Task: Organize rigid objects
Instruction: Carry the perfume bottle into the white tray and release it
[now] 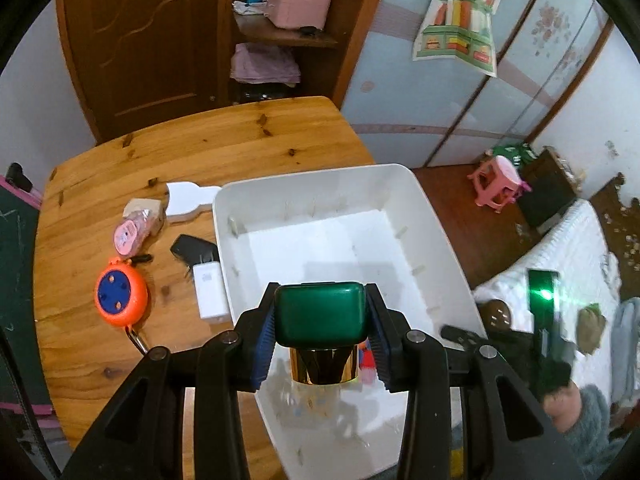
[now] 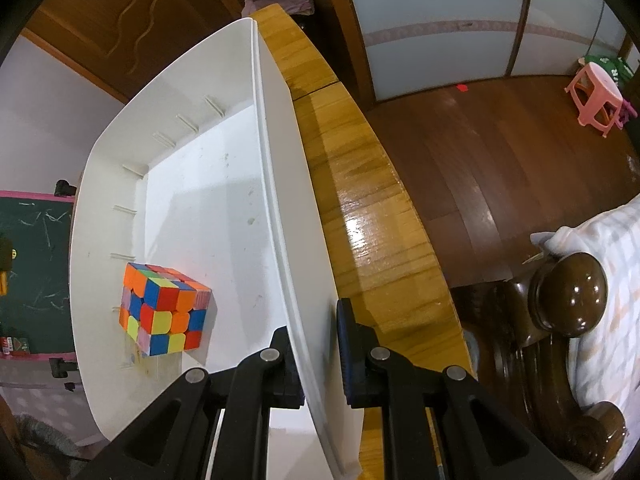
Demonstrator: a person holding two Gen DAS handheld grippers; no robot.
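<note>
My left gripper (image 1: 320, 320) is shut on a green-capped bottle with a gold collar (image 1: 320, 316) and holds it above the white plastic bin (image 1: 404, 188). My right gripper (image 2: 318, 354) is shut on the bin's right wall (image 2: 288, 216), one finger inside and one outside. A coloured puzzle cube (image 2: 164, 308) lies on the bin's floor near its left wall. On the wooden table (image 1: 120, 360) left of the bin lie an orange round tape measure (image 1: 120, 294), a white charger block (image 1: 210, 290), a black object (image 1: 192, 248) and a pink packet (image 1: 132, 232).
A white cat-shaped board (image 1: 186, 202) lies behind the packet. The table's edge (image 2: 360, 208) runs just right of the bin. Beyond it are a wooden floor, a pink stool (image 2: 596, 100) and a bed with a dark wooden post (image 2: 568, 296).
</note>
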